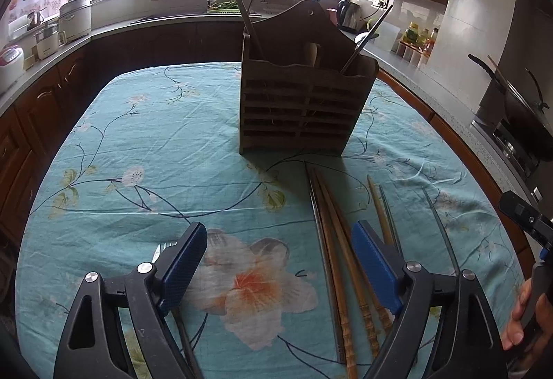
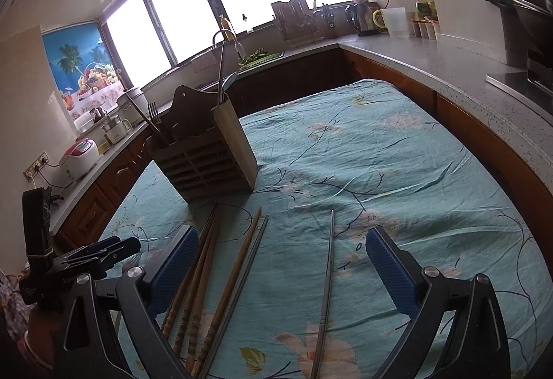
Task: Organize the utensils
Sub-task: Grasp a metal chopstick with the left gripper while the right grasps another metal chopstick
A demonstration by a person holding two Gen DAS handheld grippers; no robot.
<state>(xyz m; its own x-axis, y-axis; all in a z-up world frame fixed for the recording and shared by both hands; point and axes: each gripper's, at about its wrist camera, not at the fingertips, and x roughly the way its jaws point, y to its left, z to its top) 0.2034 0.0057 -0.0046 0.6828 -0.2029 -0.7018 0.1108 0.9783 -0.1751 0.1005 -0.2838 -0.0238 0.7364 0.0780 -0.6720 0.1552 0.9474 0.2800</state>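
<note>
- the table (image 1: 121,144) fills most of both views, under a teal flowered cloth (image 2: 397,151).
- a slatted wooden utensil holder (image 1: 300,109) stands upright at upper centre of the left view, with a few utensils poking out of its top.
- left gripper (image 1: 280,261), bottom of its frame: jaws spread wide, gripping nothing.
- right gripper (image 2: 280,265), bottom of its frame: jaws wide too, empty.
- wooden chopsticks (image 1: 337,240) lie loose on the cloth, lower centre-right, near the holder's base.
- a single metal chopstick (image 2: 328,268) lies apart, between the right gripper's fingers.
- a fork (image 1: 162,249) peeks out behind the left gripper's left finger.
</note>
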